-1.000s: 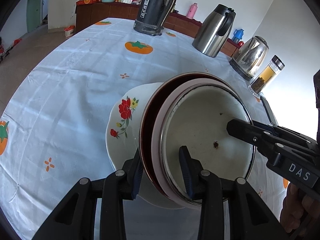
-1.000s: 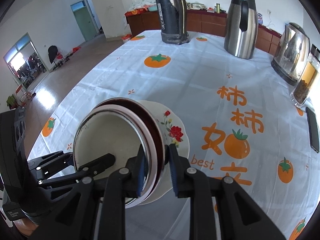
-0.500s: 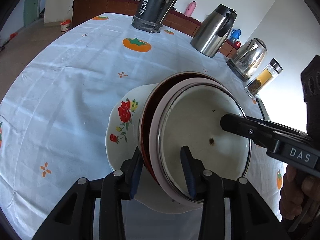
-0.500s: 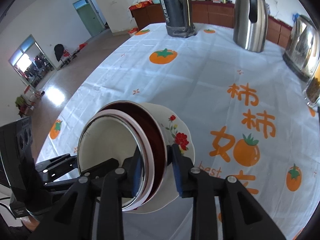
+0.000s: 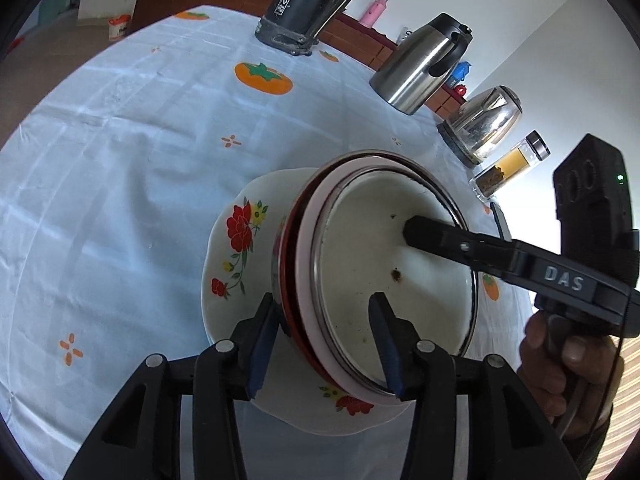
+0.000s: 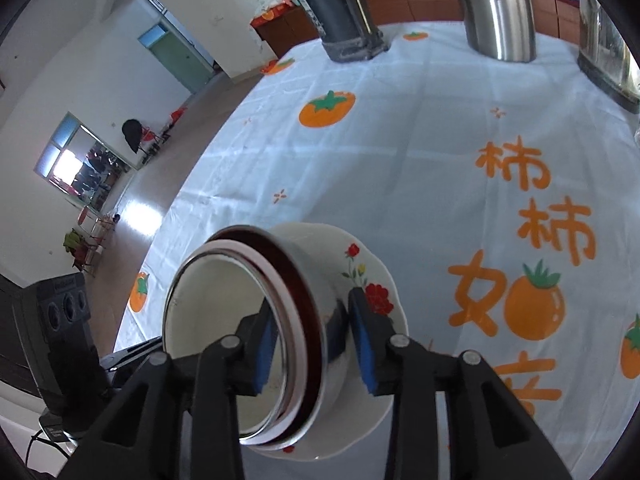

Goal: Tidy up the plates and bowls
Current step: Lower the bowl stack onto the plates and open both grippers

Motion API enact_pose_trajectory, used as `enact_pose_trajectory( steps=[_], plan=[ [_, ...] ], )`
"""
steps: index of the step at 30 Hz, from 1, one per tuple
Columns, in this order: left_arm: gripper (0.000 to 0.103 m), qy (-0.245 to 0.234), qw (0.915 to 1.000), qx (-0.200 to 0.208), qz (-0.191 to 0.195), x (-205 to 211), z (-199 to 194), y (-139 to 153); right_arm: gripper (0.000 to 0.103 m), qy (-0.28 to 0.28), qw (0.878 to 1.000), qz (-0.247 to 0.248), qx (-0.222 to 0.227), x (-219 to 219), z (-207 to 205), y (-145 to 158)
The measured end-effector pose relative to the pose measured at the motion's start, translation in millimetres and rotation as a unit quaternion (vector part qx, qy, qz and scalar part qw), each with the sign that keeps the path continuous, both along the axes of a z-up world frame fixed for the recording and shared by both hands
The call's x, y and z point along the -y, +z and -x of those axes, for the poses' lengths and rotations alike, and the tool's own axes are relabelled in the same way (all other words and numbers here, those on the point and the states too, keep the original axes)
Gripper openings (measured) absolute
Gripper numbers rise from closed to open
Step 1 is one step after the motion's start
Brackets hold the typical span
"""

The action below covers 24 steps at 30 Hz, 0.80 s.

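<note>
Persimmon tablecloth (image 5: 160,128), nested bowls (image 5: 392,256) on floral plate (image 5: 236,264), rims between both just-opening, unclamped hand-held grippers (image 5: 324,336) (image 6: 316,336).

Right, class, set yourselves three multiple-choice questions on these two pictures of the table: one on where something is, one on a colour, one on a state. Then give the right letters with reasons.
1. Where does the stack of bowls stand?
A) on the flowered plate
B) on the floor
C) on top of a kettle

2. What colour are the biggest flowers painted on the flowered plate?
A) blue
B) purple
C) red

3. How is the stack of bowls arranged?
A) the bowls are turned upside down
B) the bowls are nested one inside another, mouths up
C) the bowls are spread apart on the cloth

Answers:
1 A: the plate's scalloped rim shows all round beneath the stack in both views.
2 C: the large blooms are red, with only small yellow ones beside them.
3 B: several rims ring each other closely, and the white inside of the innermost bowl is open to view.
</note>
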<state>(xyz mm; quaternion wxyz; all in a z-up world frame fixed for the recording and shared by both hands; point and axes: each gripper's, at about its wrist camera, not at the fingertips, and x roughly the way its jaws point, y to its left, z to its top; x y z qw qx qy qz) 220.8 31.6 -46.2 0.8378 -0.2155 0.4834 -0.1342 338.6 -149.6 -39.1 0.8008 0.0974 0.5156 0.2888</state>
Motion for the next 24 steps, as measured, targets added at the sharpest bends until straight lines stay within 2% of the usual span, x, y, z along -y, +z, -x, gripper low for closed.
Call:
enact_pose_trajectory(
  steps=[3, 7, 11, 14, 15, 16, 19, 21, 22, 24],
  plan=[
    [0.05, 0.0, 0.9998, -0.007, 0.017, -4, 1, -1, 0.034, 0.016, 0.999, 0.006, -0.028, -7, -10, -7],
    [0.051, -0.002, 0.9998, -0.006, 0.02, -4, 7, 0, 0.032, 0.031, 0.999, 0.028, -0.023, -14, -9, -8],
    [0.057, -0.007, 0.999, -0.014, 0.041, -6, 6, 0, 0.033, 0.033, 0.999, 0.016, -0.029, -12, -13, -14],
    [0.059, -0.004, 0.9993, -0.008, 0.037, -6, 5, 0, 0.04, 0.026, 1.0, -0.006, -0.015, -9, -13, -16],
    [0.059, -0.005, 0.9996, 0.0, 0.026, -4, 7, 3, 0.042, 0.028, 1.0, -0.011, -0.006, -7, -12, -15],
    [0.059, 0.001, 0.9998, 0.017, 0.005, -3, 10, 7, 0.048, 0.027, 1.0, -0.011, 0.005, -7, -10, -14],
    [0.069, 0.024, 0.9969, 0.063, -0.04, -4, 22, 19, 0.06, 0.012, 0.999, -0.003, 0.044, 3, -1, -4],
    [0.071, 0.046, 0.9914, 0.094, -0.078, -5, 27, 25, 0.065, -0.005, 0.997, -0.009, 0.081, 12, 7, 6],
    [0.071, 0.061, 0.9859, 0.112, -0.109, -4, 30, 28, 0.068, -0.012, 0.995, -0.006, 0.103, 14, 11, 11],
    [0.071, 0.076, 0.9781, 0.128, -0.145, -1, 33, 29, 0.073, -0.026, 0.985, 0.005, 0.172, 16, 28, 22]
  ],
)
